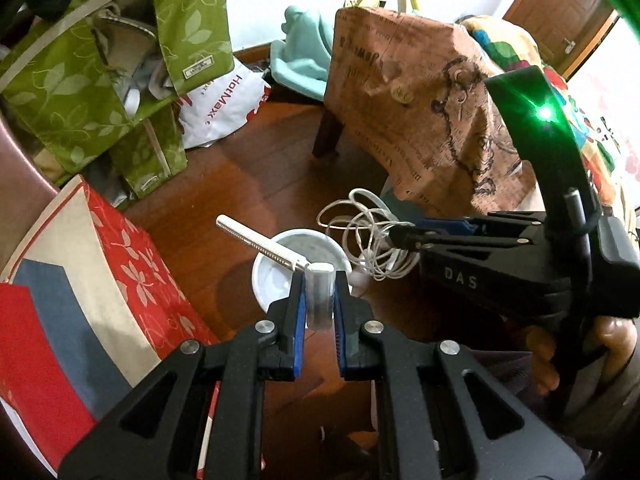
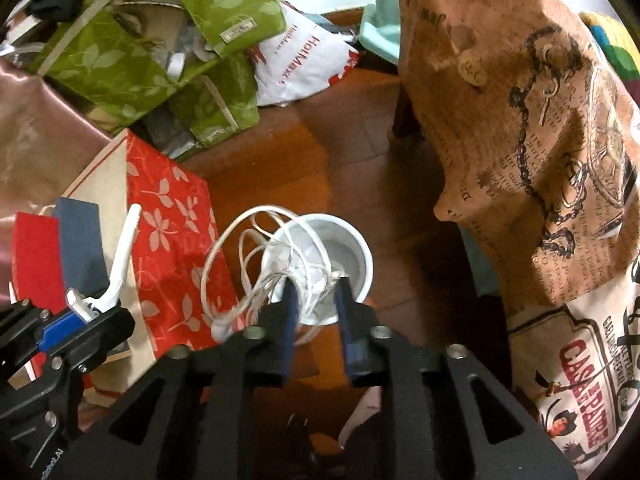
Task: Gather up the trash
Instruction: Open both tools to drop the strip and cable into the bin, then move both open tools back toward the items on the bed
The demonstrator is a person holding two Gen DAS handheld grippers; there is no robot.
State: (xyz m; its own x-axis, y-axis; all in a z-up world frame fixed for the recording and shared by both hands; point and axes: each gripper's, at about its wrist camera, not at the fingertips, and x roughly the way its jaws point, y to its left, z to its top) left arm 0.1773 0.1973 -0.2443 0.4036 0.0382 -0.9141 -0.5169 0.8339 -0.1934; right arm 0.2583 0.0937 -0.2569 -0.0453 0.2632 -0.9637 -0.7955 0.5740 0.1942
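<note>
Currently, near to far:
Left gripper (image 1: 319, 280): jaws clenched on a white razor (image 1: 319, 296); its clear head is pinched between the blue pads, and its ribbed metal handle slants up and to the left over the cup rim.
Right gripper (image 2: 314, 292): jaws parted, pointing down at the cup; strands of a tangled white earphone cable (image 2: 264, 264) run between the jaws, whether pressed cannot be told.
Earphone cable, position: loops hang over the cup's near rim and spill to its left side.
White cup (image 2: 356, 252): upright on the wooden floor (image 1: 248, 168), just below both grippers.
Red floral bag (image 1: 132, 264): left of the cup.
Cloth-covered furniture (image 1: 420, 100): beyond the cup.
Green leaf-print bags (image 2: 120, 64): farther back, left.
</note>
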